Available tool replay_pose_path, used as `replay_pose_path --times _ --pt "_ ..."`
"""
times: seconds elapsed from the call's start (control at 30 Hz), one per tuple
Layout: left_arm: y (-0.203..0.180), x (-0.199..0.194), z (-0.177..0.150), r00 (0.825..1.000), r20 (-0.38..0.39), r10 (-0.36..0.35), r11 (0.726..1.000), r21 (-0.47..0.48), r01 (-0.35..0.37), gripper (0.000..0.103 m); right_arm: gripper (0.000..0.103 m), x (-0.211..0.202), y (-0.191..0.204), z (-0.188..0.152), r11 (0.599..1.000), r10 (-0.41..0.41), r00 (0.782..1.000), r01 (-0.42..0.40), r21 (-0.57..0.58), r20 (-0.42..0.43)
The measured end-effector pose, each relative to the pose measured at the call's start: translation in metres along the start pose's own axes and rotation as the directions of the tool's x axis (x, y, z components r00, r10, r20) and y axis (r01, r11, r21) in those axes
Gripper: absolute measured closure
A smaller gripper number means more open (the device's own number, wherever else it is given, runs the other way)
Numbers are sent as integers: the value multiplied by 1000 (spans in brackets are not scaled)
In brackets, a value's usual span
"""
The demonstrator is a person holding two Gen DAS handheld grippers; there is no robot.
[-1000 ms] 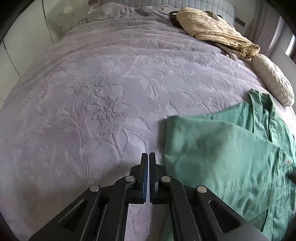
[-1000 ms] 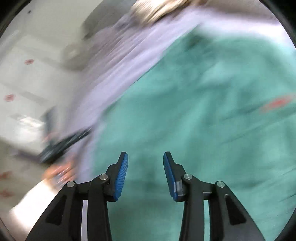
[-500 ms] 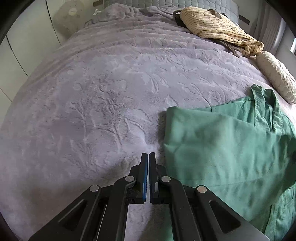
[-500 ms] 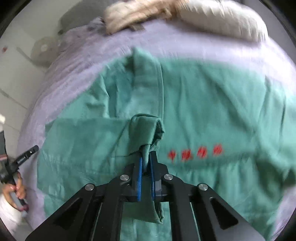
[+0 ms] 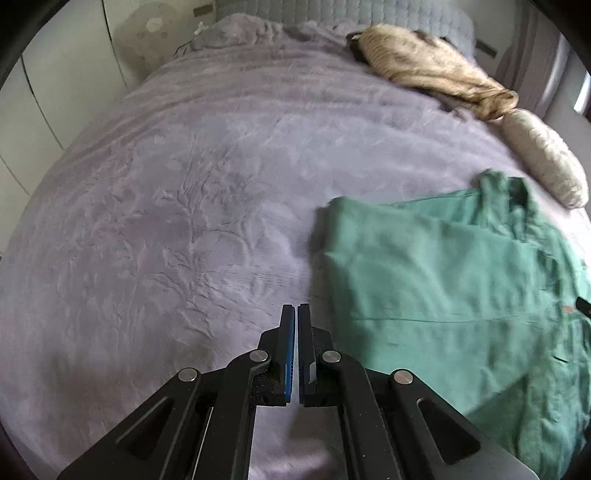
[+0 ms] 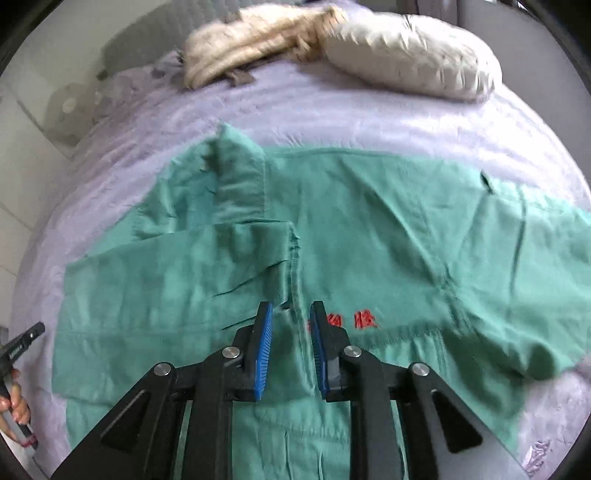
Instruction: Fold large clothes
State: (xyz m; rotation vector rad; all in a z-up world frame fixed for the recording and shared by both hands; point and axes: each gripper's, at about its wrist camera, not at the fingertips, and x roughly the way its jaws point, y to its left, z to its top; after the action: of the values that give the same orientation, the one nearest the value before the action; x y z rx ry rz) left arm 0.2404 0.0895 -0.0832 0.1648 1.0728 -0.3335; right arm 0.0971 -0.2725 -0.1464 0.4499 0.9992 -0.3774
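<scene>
A large green garment with red embroidered characters lies spread on the lilac bedspread. Its left sleeve is folded across the body, cuff edge near the middle. My right gripper is open just above that cuff edge, holding nothing. In the left wrist view the garment lies to the right. My left gripper is shut and empty over the bare bedspread, just left of the garment's folded edge. The left gripper also shows at the right wrist view's left edge.
A cream pillow and a beige striped garment lie at the head of the bed; both also show in the left wrist view, the pillow and the beige garment. A fan and white cupboards stand left of the bed.
My right gripper closed on the sleeve cuff, carried it over the body, and has now opened and let it go. My left gripper stayed shut and drifted slightly.
</scene>
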Motion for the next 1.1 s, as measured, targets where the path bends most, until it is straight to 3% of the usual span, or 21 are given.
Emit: replay_pose_path --times 0.13,0.27,0.37,0.6,0.67,0.83,0.87,0.9,0.97,1.1 --pt "-26 2 -20 998 -34 -45 997 61 47 101 80 8 12 -10 997 70 997 -71 -25 -39" --pt "-37 42 -55 990 -136 47 992 123 -30 101 83 44 4 -24 999 42 990 -42 1 -135" --pt "-35 38 -64 993 -101 62 989 138 -48 101 83 39 -2 -27 998 67 990 -66 12 -122" --pt "-35 16 -65 992 -107 68 995 82 -59 101 66 3 -12 -39 990 129 984 -122 69 -123" --pt "-38 9 -71 993 -108 55 997 61 -49 101 50 -4 -14 -45 985 155 981 -145 93 -119" --pt "-53 -3 -86 991 -117 57 996 74 -48 101 42 -20 -20 -69 974 202 969 -184 133 -142" --pt "-58 -6 -88 991 -121 55 996 77 -46 81 39 -21 -23 -73 972 208 967 -188 143 -148" --pt "-60 -6 -88 991 -126 51 996 76 -42 10 39 -22 -27 -79 969 215 964 -191 156 -154" --pt "-68 -4 -91 988 -140 63 996 64 -55 0 37 -23 -32 -85 966 220 962 -192 173 -161" --pt "-86 3 -96 989 -140 46 996 77 -36 0 30 -29 -47 -96 956 239 958 -203 213 -158"
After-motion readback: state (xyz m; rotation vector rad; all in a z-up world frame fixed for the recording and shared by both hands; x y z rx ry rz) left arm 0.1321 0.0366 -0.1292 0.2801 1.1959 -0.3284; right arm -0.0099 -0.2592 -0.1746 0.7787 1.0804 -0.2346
